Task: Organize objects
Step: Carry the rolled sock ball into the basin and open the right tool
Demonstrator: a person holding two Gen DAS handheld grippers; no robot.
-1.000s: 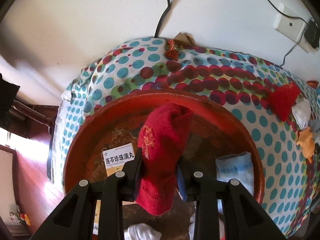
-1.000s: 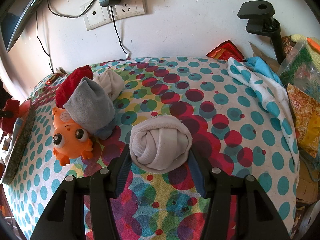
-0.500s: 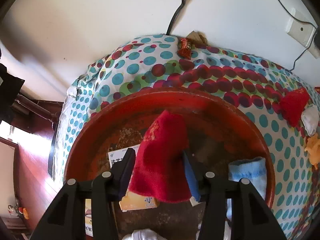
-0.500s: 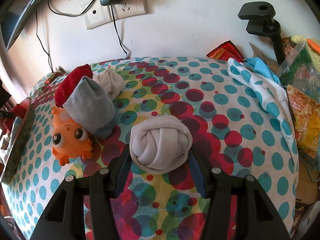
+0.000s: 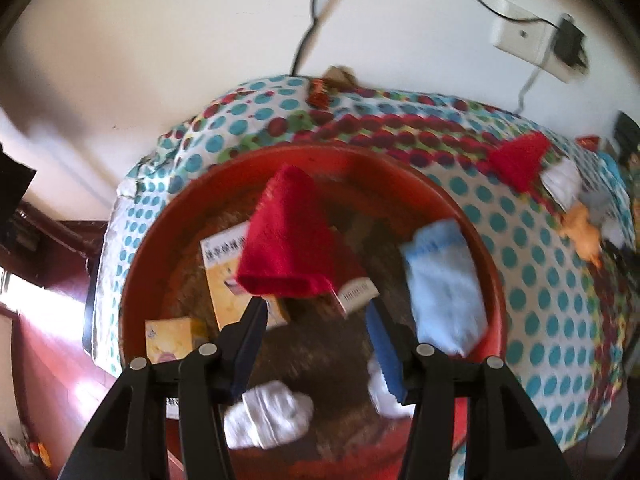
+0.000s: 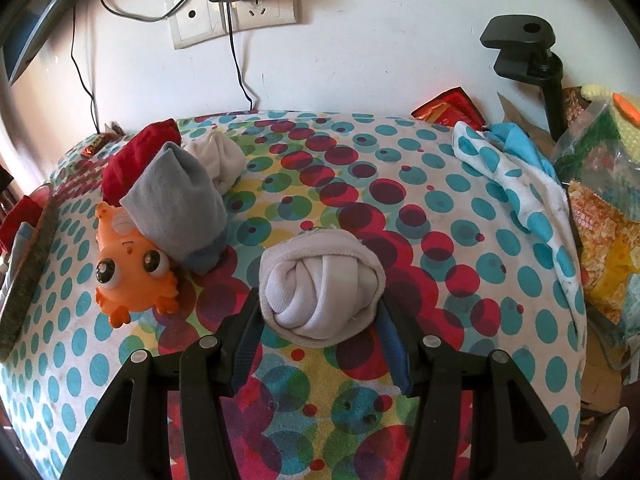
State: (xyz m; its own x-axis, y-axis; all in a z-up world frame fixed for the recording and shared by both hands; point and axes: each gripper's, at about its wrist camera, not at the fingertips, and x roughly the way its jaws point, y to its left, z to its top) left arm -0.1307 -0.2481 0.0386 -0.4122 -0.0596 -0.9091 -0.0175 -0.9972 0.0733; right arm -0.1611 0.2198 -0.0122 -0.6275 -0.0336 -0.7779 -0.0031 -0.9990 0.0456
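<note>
In the left wrist view my left gripper (image 5: 316, 312) is open above a round red tray (image 5: 460, 208). A red sock (image 5: 290, 240) lies in the tray on some boxes, just beyond the fingertips and free of them. A light blue sock (image 5: 444, 284) and white socks (image 5: 268, 420) also lie in the tray. In the right wrist view my right gripper (image 6: 316, 312) is shut on a rolled white sock (image 6: 320, 284) over the dotted tablecloth (image 6: 440, 240).
An orange toy fish (image 6: 128, 272), a grey sock (image 6: 180, 208), a red sock (image 6: 136, 156) and another white sock roll (image 6: 220, 156) lie left of the right gripper. A dotted cloth (image 6: 516, 188), snack bags and a black clamp (image 6: 524, 52) stand at the right. The wall holds sockets and cables.
My left gripper has opened and let go of the red sock, which now lies in the tray; the gripper has drawn back. The right gripper keeps hold of the rolled white sock.
</note>
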